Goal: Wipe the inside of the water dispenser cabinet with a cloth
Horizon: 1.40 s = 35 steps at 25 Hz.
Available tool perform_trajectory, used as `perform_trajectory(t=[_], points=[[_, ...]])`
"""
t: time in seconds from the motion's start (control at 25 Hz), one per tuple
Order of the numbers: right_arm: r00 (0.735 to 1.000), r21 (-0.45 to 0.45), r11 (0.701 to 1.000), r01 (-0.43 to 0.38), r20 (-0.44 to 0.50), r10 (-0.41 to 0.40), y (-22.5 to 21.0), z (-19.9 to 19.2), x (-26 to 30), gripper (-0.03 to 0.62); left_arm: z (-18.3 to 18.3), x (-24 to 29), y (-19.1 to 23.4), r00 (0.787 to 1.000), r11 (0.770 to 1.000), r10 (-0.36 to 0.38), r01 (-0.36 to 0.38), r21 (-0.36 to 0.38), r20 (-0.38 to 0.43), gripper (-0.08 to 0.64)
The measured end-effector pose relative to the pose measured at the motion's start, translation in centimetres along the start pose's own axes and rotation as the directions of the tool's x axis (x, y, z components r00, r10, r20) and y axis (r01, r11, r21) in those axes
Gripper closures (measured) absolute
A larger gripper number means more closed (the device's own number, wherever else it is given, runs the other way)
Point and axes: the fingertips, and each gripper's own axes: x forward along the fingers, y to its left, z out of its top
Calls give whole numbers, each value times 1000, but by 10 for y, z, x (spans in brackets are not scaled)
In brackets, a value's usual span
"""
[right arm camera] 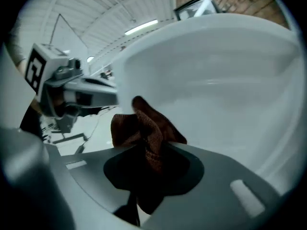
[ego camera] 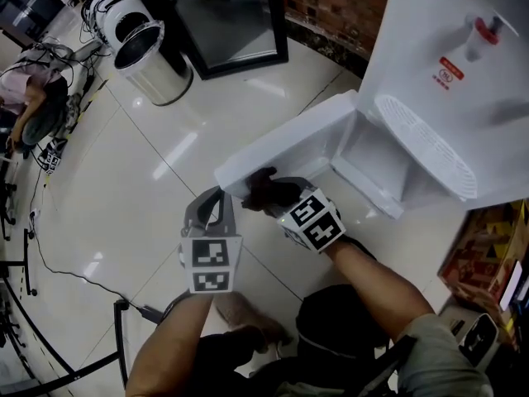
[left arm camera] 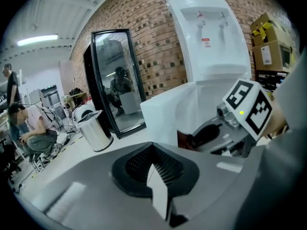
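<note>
The white water dispenser (ego camera: pixel 446 48) stands at the right with its lower cabinet (ego camera: pixel 376 160) open. Its white door (ego camera: pixel 289 143) swings out toward me. My right gripper (ego camera: pixel 277 198) is shut on a brown cloth (ego camera: pixel 269 190) and holds it against the door's free end. In the right gripper view the cloth (right arm camera: pixel 144 128) bunches out of the gripper (right arm camera: pixel 144 162), right in front of the door's white inner face (right arm camera: pixel 216 85). My left gripper (ego camera: pixel 216 205) hangs just left of the door's end, shut with nothing in it; in its own view the gripper (left arm camera: pixel 158 176) shows closed jaws.
A steel bin (ego camera: pixel 149 60) and a black-framed mirror (ego camera: pixel 223 15) stand at the back on the glossy tile floor. Cardboard boxes (ego camera: pixel 488 255) sit right of the dispenser. A person (ego camera: pixel 33 106) crouches at the far left. A cable (ego camera: pixel 66 271) and a black post (ego camera: pixel 121 329) lie near my left.
</note>
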Motion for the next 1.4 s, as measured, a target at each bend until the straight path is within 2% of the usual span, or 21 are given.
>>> perform_trajectory(t=[0.08,0.2,0.28,0.36,0.44,0.52,0.6,0.68,0.72,0.76,0.8,0.88,0.92,0.96,1.0,1.04,1.08,1.16,1.24,1.32,1.4], points=[[990,97,987,128,46,-132,-42,3,-4,494,0,0,2,1000,1000,1,-1,-12,0,560],[966,183,955,233,68,-249,-82,0,-9,492,0,1,5,1000,999,7,-8,-33,-3,560],[938,242,917,317,65,-342,-105,-8,-17,494,0,2,6,1000,999,13,-13,-36,-5,560],[881,332,842,424,62,-469,-136,-19,-37,495,0,3,5,1000,999,15,-16,-35,-7,560],[810,408,752,517,49,-584,-168,-28,-64,495,0,3,6,1000,999,19,-19,-35,-7,560],[754,444,687,576,37,-656,-190,-33,-89,495,0,3,7,1000,999,24,-24,-37,-6,560],[720,462,652,601,42,-693,-194,-33,-108,495,0,4,8,1000,999,27,-27,-37,-6,560],[702,480,640,600,68,-709,-189,-29,-122,497,1,6,9,1000,999,28,-28,-36,-5,560],[715,481,658,579,88,-693,-181,-26,-124,497,2,6,9,1000,999,27,-27,-36,-5,560],[752,467,703,536,115,-649,-169,-22,-120,497,2,6,9,1000,999,27,-27,-36,-4,560],[809,431,772,467,145,-570,-150,-16,-110,497,2,6,9,1000,999,26,-26,-36,-3,560],[933,288,922,260,172,-317,-94,-5,-75,496,2,5,9,1000,999,25,-25,-34,-3,560],[973,195,970,142,150,-173,-62,-4,-57,495,1,5,9,1000,999,24,-24,-34,-3,560],[993,104,994,30,106,-41,-31,-5,-40,495,1,5,8,1000,999,23,-23,-35,-4,560],[996,28,997,-70,49,69,-4,-9,-26,495,1,5,8,1000,999,22,-22,-35,-5,560],[988,-25,988,-153,-12,153,19,-16,-12,495,1,4,7,1000,999,20,-20,-35,-5,560],[976,-54,976,-212,-65,208,35,-24,1,495,1,3,6,1000,999,19,-19,-35,-5,560],[963,-72,967,-245,-138,233,47,-42,24,495,1,2,5,1000,999,14,-14,-36,-4,560],[972,-66,981,-180,-163,168,35,-53,40,495,1,2,4,1000,999,11,-11,-41,-1,560],[989,-22,998,-59,-140,56,4,-56,46,496,2,2,4,1000,999,9,-9,-47,3,560],[992,57,995,76,-101,-70,-37,-57,46,496,2,4,5,1000,999,4,-4,-51,2,560]])
